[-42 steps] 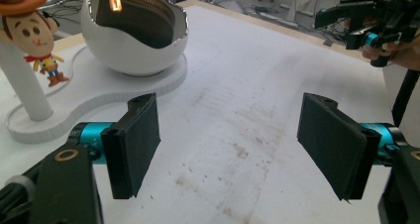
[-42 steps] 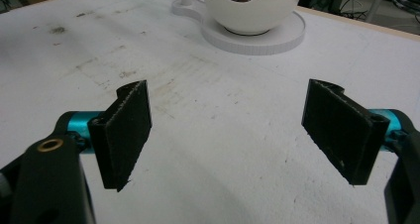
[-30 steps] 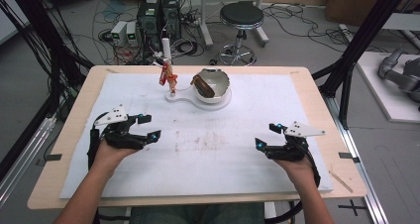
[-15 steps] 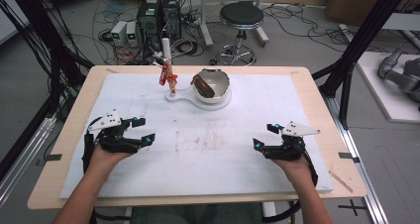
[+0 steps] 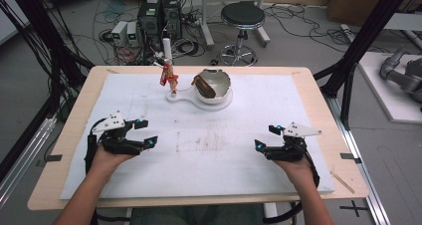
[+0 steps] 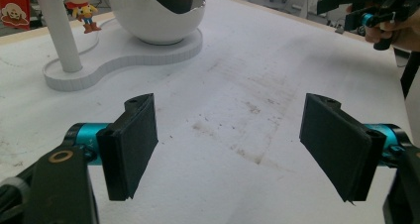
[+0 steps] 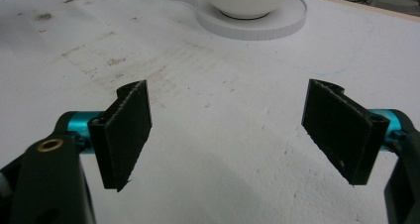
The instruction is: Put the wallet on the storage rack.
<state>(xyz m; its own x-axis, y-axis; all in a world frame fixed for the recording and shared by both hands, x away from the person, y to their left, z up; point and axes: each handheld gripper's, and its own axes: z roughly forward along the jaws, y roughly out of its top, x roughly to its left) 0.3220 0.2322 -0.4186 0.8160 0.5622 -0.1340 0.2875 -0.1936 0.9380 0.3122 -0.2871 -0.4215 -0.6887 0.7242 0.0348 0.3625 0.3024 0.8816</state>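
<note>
Left gripper (image 5: 144,132) nearer, jaws apart.

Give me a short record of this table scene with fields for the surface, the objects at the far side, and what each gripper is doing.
surface: white foam sheet with brownish stains, laid on a light wooden table
far side: white egg-shaped shell bowl with something brown inside, on a white flat base
post: white upright post on the same base
figure: small red and yellow toy figure next to the post
left gripper: open, holds nothing, near the left edge of the sheet
right gripper: open, holds nothing, near the right edge of the sheet
</note>
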